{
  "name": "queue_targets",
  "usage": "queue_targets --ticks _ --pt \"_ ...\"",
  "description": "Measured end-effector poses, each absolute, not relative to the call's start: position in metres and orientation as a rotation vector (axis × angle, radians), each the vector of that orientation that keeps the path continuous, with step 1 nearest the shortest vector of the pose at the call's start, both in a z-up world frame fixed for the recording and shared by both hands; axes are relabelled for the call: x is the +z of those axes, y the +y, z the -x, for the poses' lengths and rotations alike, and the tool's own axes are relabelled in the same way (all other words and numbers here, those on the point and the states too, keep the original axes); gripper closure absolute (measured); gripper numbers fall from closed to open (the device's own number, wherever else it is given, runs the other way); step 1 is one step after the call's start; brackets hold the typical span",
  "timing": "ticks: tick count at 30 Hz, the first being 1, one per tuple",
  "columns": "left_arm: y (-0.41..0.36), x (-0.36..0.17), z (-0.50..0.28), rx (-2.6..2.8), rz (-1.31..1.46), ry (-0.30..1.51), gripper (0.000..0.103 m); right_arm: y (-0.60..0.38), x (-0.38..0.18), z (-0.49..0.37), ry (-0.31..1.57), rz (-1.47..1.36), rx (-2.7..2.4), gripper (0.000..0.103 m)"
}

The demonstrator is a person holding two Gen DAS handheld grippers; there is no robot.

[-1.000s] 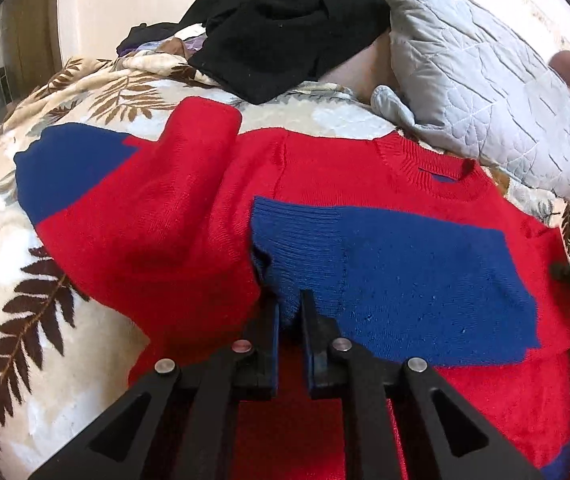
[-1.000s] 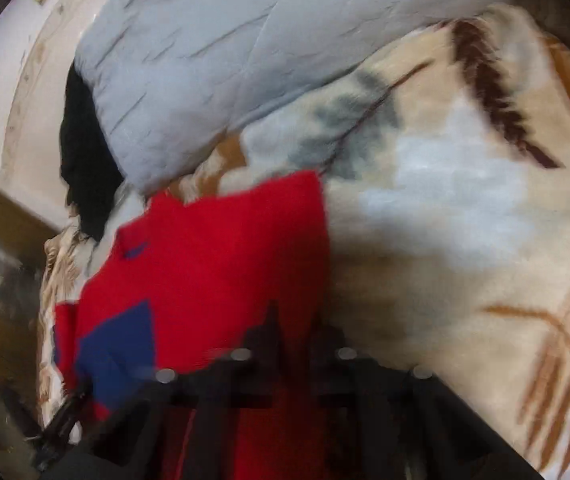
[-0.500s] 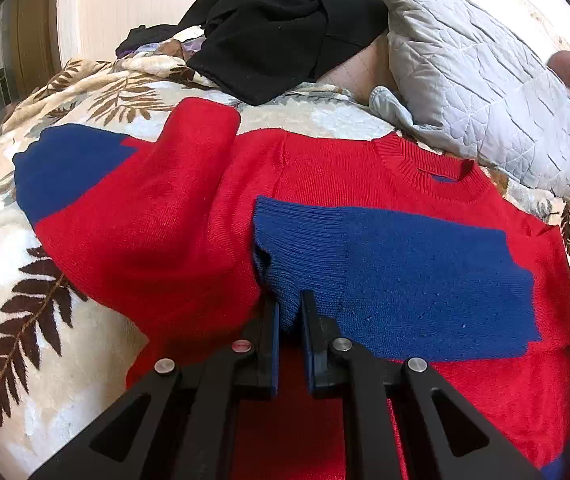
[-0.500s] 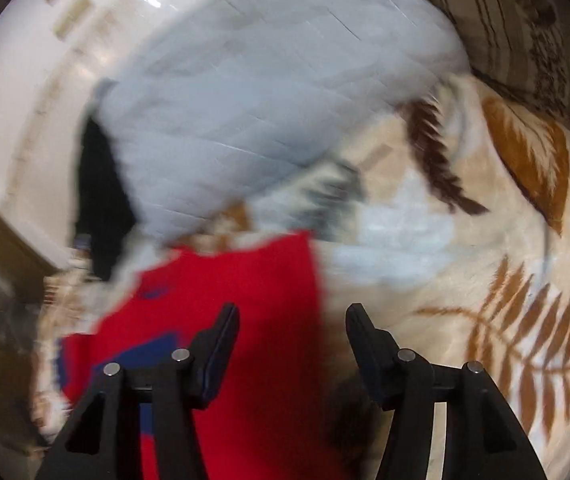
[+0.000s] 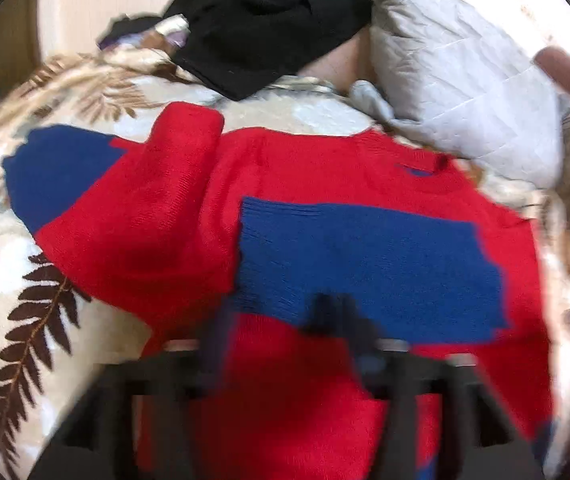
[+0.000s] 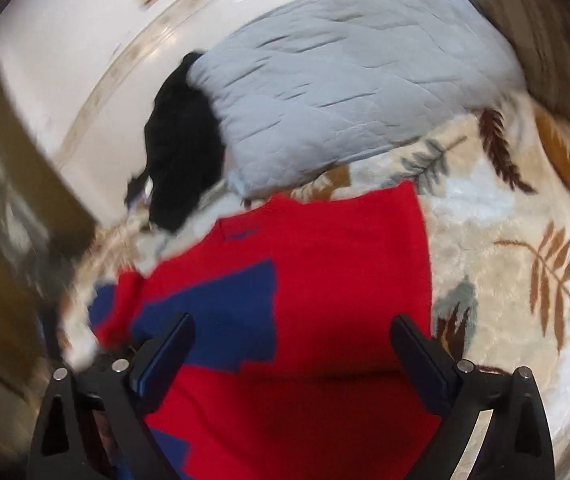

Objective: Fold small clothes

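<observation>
Sweater (image 5: 325, 184), red with blue blocks, lies spread on the leaf-patterned blanket (image 5: 25, 320) straight under and ahead of both tongs, with one blue-cuffed sleeve (image 5: 365, 264) folded across its chest. Our left gripper (image 5: 281, 320) has just been opening; its jaws stand apart, blurred, just over the cuff, and we see no cloth pinched between them. Our right gripper (image 6: 293, 344) has also just been opening and now stands very wide over the red body, holding nothing. The nearest risk, we think, is at the left tongs: if a fingertip catches a knit loop while it lifts, the folded sleeve may be dragged back off the chest. A little further to the left, the other sleeve (image 5: 65, 172) is not yet folded, and the bulge at its shoulder may give a crooked fold if we grasp only one layer. Beyond the collar, the grey pillow (image 5: 465, 92) and the black garment (image 5: 269, 20) lie close, so a wide swing there could disturb them.
</observation>
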State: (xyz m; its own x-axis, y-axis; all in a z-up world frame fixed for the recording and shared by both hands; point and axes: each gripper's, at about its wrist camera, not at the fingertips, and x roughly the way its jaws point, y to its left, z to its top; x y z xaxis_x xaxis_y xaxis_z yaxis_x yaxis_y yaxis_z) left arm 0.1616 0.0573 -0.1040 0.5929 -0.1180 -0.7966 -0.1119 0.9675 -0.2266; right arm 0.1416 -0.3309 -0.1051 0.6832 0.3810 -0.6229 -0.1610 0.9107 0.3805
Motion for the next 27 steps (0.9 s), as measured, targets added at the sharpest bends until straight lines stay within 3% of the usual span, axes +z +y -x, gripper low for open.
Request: queue_targets --ticks 5,10,11,13,18,19,20,21,23,27 --pt "0.170 -0.045 -0.139 0.085 0.467 0.715 0.026 -0.329 -0.126 -0.143 0.791 -0.321 0.301 0.003" --pt "0.312 -0.076 -0.167 0.305 0.812 0.742 0.029 -0.321 -0.129 -0.152 0.797 -0.357 0.316 0.003" --pt "0.331 -0.088 -0.172 0.326 0.874 0.762 0.032 -0.319 -0.130 -0.152 0.799 -0.356 0.319 0.003" --pt "0.351 -0.107 -0.186 0.345 0.918 0.793 0.049 -0.317 -0.129 -0.151 0.800 -0.350 0.324 0.003" --pt "0.360 -0.129 -0.207 0.364 0.923 0.830 0.050 -0.313 -0.134 -0.159 0.814 -0.362 0.329 0.003" --pt "0.360 -0.132 -0.211 0.375 0.911 0.837 0.055 -0.312 -0.134 -0.160 0.817 -0.360 0.330 0.003" --pt "0.359 -0.133 -0.216 0.410 0.864 0.861 0.066 -0.311 -0.135 -0.160 0.818 -0.359 0.332 0.003" --pt "0.358 -0.133 -0.220 0.449 0.815 0.895 0.094 -0.311 -0.135 -0.160 0.817 -0.359 0.333 0.004" --pt "0.359 -0.126 -0.220 0.455 0.789 0.909 0.096 -0.312 -0.133 -0.159 0.811 -0.365 0.334 0.004" --pt "0.298 -0.044 -0.212 0.425 0.497 0.769 0.097 -0.320 -0.127 -0.157 0.780 -0.403 0.323 0.004"
